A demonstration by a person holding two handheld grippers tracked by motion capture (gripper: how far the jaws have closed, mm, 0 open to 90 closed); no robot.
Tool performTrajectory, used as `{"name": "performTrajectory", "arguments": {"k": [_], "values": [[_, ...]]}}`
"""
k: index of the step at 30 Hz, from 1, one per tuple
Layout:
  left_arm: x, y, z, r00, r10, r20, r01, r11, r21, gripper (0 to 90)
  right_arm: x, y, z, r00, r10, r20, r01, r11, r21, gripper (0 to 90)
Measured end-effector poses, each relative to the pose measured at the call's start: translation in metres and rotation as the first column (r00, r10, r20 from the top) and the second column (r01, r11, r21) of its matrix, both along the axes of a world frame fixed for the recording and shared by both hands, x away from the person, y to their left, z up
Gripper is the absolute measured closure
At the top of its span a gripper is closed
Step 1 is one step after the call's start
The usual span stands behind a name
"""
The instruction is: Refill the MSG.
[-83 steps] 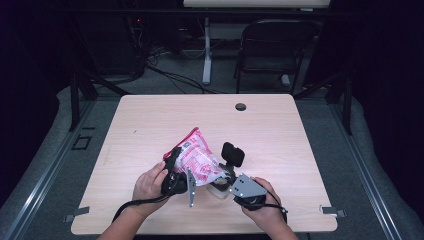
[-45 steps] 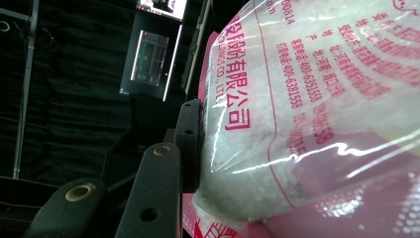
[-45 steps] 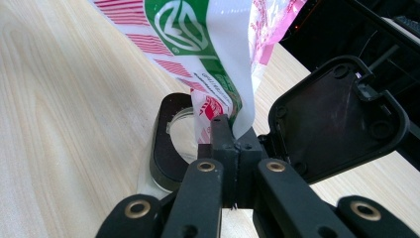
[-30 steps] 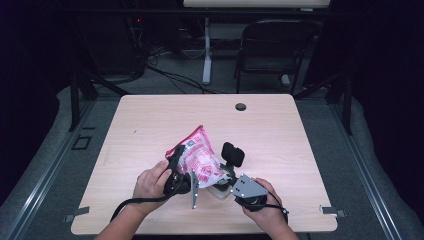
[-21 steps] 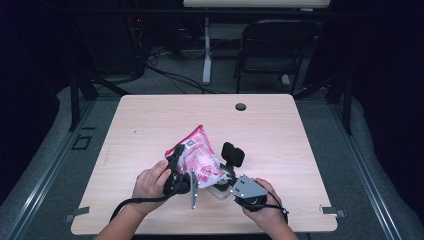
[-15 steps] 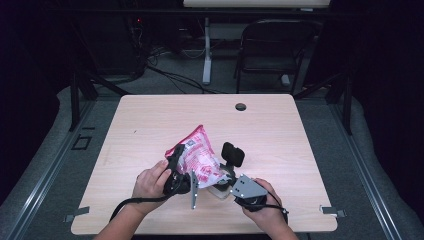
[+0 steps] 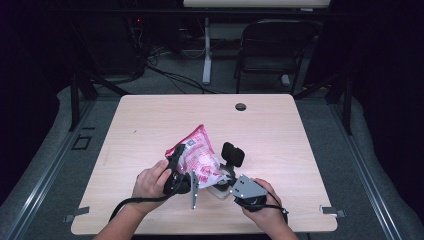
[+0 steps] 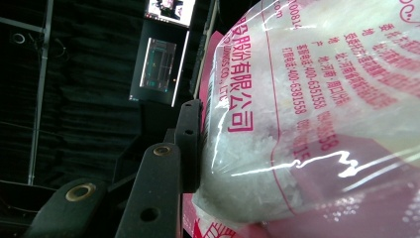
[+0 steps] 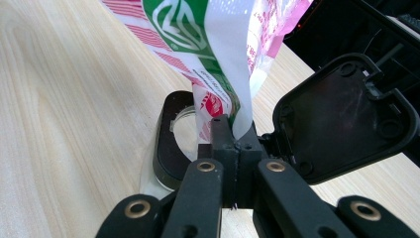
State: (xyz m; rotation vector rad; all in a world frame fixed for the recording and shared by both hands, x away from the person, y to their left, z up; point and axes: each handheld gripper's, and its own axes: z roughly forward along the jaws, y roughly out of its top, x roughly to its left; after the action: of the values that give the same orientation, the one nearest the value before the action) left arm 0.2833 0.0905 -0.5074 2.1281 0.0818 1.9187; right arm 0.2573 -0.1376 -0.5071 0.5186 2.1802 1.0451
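Note:
A pink and white plastic bag [image 7: 196, 155] of white grains hangs tilted over the table's near middle. My left gripper [image 7: 181, 167] is shut on the bag's body; in the left gripper view one black jaw presses into the bag [image 8: 307, 114] and the bag hides the other. My right gripper [image 9: 233, 136] is shut on the bag's lower edge [image 9: 223, 64], its jaws together on the film. Just under that edge stands a clear container with a black rim [image 9: 166, 144], its black flip lid [image 9: 341, 119] standing open. In the high view the lid [image 7: 233, 155] rises right of the bag.
The wooden table [image 7: 150, 120] has a round cable hole [image 7: 241, 106] near its far edge. A dark chair [image 7: 272, 50] and cables lie beyond the table. Both hands sit close to the near edge.

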Motion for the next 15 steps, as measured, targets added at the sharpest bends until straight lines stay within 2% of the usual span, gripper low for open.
{"name": "performTrajectory", "arguments": {"k": [15], "values": [[-0.0007,-0.0016,0.0041,1.0000,-0.003,0.008,0.003,1.0000,0.001,69.3,0.0000,0.0003,-0.0005,1.0000,0.003,-0.003,-0.003,1.000,-0.003,90.0]]}}
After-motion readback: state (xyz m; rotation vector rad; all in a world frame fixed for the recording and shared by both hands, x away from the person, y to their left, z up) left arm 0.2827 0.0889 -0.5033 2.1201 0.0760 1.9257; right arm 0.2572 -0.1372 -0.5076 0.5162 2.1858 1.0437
